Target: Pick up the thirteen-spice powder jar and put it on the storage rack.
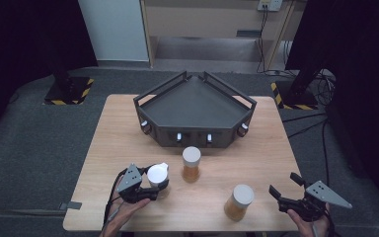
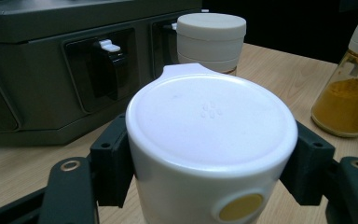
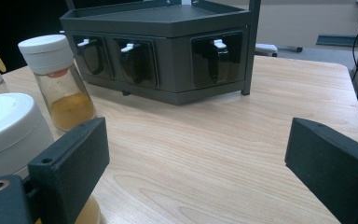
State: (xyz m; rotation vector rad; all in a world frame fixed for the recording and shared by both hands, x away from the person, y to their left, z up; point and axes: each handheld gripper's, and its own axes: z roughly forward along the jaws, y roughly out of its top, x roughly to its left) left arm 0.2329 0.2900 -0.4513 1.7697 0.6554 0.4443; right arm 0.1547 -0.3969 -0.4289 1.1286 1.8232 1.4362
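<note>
My left gripper [image 1: 156, 186] is shut on the white flip-top cap of a spice jar [image 1: 158, 174] at the table's front left. In the left gripper view both pads press the sides of that cap [image 2: 212, 121], which has a yellow dot on its front. A second white-capped jar of amber spice [image 1: 191, 163] stands upright just behind it, in front of the rack. A third one [image 1: 239, 201] stands near the front edge, left of my right gripper [image 1: 282, 183]. That gripper [image 3: 196, 154] is open, with bare wood between its jaws and the third jar [image 3: 9, 135] beside its left jaw.
A dark five-sided rack [image 1: 195, 106] with a flat tray top and several white-levered slots along its front [image 3: 135, 60] stands at the back middle of the wooden table [image 1: 256, 158]. Grey floor surrounds the table; black stands rise at the far left and right.
</note>
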